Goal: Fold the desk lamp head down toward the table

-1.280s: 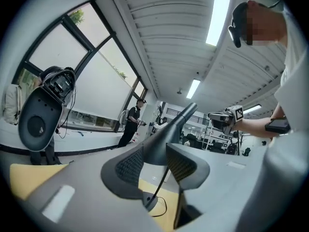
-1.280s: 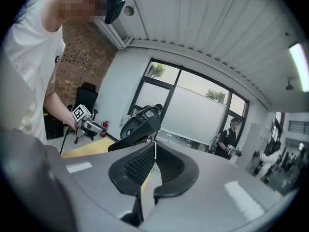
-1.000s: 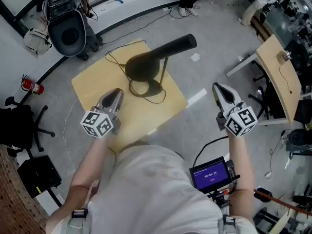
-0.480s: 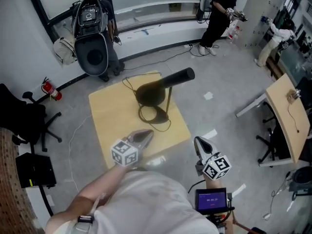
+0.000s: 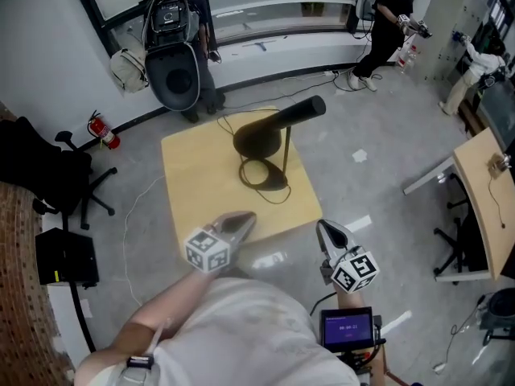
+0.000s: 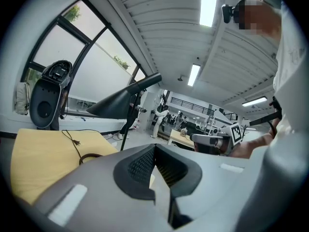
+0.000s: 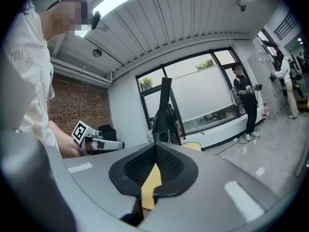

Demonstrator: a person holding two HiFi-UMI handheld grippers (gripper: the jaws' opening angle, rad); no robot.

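Observation:
The black desk lamp stands on the small yellow table (image 5: 193,183). Its cone head (image 5: 278,121) lies tilted over the round base (image 5: 272,177), and its cord (image 5: 256,171) is coiled beside the base. My left gripper (image 5: 245,218) hovers at the table's near edge, shut and empty. Off the table's near right corner, my right gripper (image 5: 323,227) is also shut and empty. Neither touches the lamp. In the left gripper view the lamp head (image 6: 120,101) rises beyond the shut left gripper (image 6: 154,148). The right gripper view shows the lamp (image 7: 164,112) past the shut right gripper (image 7: 155,148).
A black rounded machine (image 5: 179,75) stands behind the table. A fire extinguisher (image 5: 103,129) and a black office chair (image 5: 56,175) are at the left. Another desk (image 5: 483,191) is at the right. People (image 5: 390,14) stand at the back. A blue-screen device (image 5: 348,326) hangs at my waist.
Both grippers have drawn back from the table toward my body. The left went from the table's left part to its near edge, and the right sank lower.

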